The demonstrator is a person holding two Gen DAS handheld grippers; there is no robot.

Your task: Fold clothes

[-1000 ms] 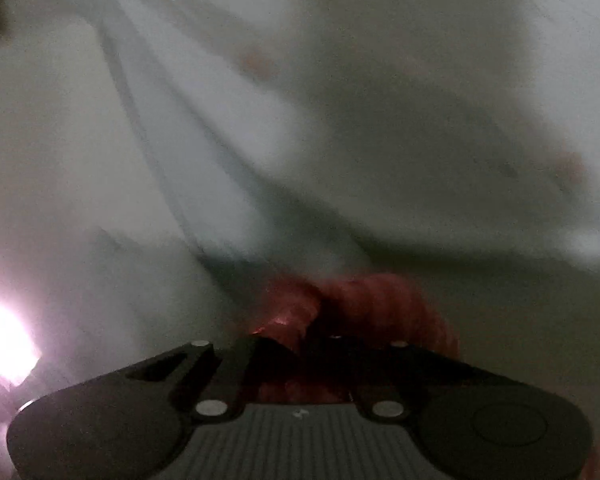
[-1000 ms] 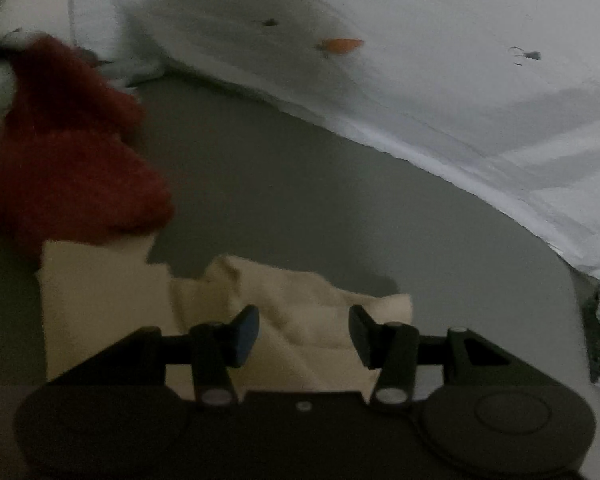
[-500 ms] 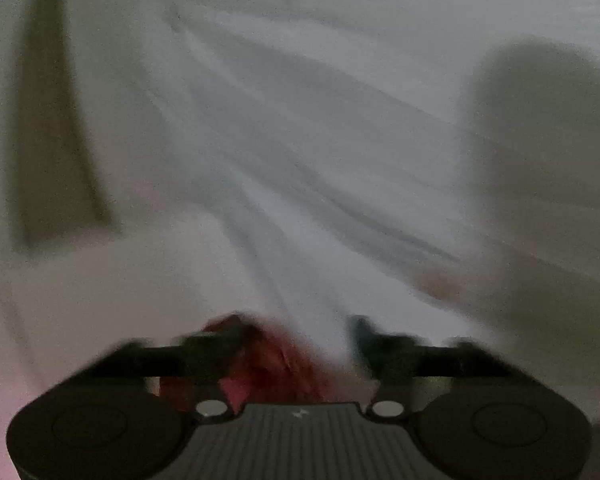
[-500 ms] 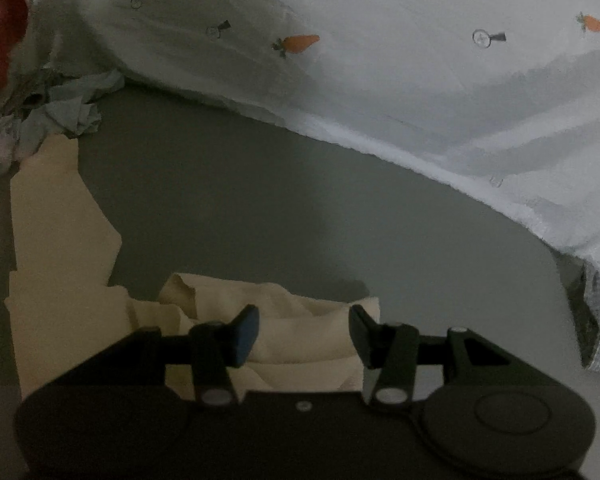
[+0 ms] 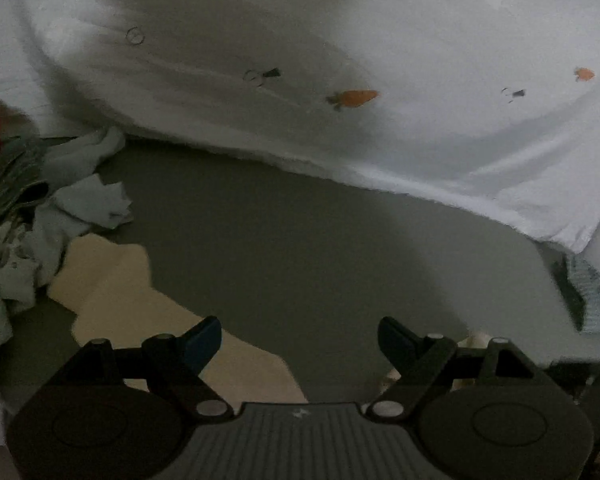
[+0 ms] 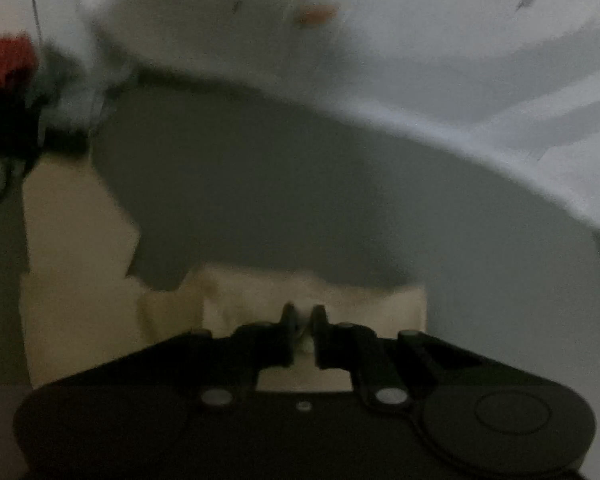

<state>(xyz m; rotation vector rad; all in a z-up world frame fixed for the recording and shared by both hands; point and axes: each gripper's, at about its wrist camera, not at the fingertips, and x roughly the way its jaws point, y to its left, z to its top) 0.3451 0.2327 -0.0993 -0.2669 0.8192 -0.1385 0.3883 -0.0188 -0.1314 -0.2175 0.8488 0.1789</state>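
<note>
White sheet [image 5: 420, 40]: carrot-printed, draped along the far side of the grey surface [image 5: 300, 240].
Cream garment [image 6: 80, 280]: flat on the grey surface, near edge.
Left gripper [image 5: 300, 340]: fingers apart, empty.
Right gripper [image 6: 303, 316]: fingers closing on a cream garment fold.

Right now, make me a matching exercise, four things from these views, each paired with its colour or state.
Things:
1. left tool
2. right tool
3. carrot-print sheet
4. knitted garment

States:
A. red, lying at the far left
B. closing on the cream cloth
C. open, nothing between its fingers
D. white, spread along the far side

Pairs: 1-C, 2-B, 3-D, 4-A
</note>
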